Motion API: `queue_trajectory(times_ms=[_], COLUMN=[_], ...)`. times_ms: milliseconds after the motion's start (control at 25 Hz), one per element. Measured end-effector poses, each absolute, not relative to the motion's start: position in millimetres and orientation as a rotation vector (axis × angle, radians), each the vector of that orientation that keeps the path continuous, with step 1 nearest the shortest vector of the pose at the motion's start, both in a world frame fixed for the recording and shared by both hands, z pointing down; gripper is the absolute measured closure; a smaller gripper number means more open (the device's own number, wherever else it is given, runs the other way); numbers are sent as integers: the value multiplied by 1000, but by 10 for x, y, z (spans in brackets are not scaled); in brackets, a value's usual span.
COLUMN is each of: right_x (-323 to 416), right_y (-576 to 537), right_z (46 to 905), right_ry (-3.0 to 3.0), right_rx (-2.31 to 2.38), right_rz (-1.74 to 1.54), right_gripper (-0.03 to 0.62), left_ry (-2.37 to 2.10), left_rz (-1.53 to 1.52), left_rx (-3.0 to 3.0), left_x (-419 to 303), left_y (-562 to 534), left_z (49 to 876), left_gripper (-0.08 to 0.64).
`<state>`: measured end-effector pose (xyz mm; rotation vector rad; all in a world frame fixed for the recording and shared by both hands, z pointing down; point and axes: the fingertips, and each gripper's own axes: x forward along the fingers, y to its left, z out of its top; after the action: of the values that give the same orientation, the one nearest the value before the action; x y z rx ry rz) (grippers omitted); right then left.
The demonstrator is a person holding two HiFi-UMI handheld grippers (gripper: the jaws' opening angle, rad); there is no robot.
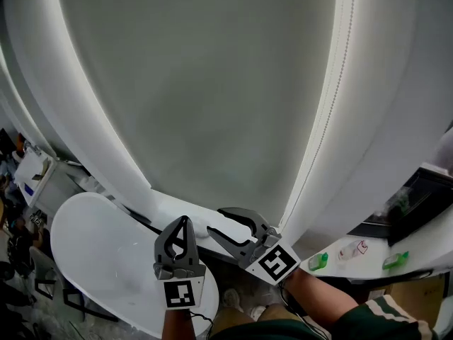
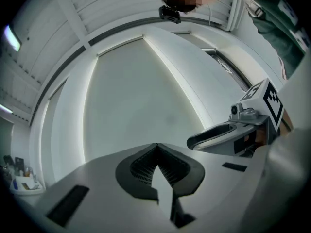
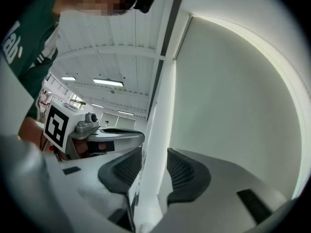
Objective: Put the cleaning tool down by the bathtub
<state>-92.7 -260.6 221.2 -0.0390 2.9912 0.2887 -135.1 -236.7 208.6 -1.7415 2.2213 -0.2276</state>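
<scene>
No cleaning tool shows in any view. The white oval bathtub [image 1: 106,261] lies at the lower left of the head view. My left gripper [image 1: 185,220] hangs over the tub's right end, its jaws closed tip to tip with nothing between the pads [image 2: 141,166]. Just to its right, my right gripper [image 1: 214,223] stands open and empty, pointing left. In the right gripper view only a white wall strip shows behind the gap between the pads [image 3: 184,171]. Each gripper view catches the other tool: the right gripper [image 2: 218,135] and the left gripper [image 3: 116,132].
A large grey panel [image 1: 205,91] with white lit frames fills most of the head view. A white shelf [image 1: 354,250] at the right carries small green items [image 1: 318,261]. Clutter sits at the far left [image 1: 32,176]. The person's shoes [image 1: 233,299] show below.
</scene>
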Motion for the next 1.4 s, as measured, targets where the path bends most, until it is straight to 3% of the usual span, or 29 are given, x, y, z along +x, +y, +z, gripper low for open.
queue_trajectory(times_ms=[240,480,1400], right_x=[-445,-183,-27], right_y=[-2557,-2354,-2090], right_z=[1910,1834,1731], right_ry=[2936,2889,2852], right_rx=[-126,-137,-156], right_rz=[255,324,360], right_gripper=[454,572,577], left_ry=[2129,2101,2008], left_rz=[-239,-297,-308], left_rx=[-1761,-1771,-1782], left_x=[-902,-660,-324], left_y=[-2289,-2161,-1967], left_z=[1878,1911,1720], left_gripper=[554,554,554])
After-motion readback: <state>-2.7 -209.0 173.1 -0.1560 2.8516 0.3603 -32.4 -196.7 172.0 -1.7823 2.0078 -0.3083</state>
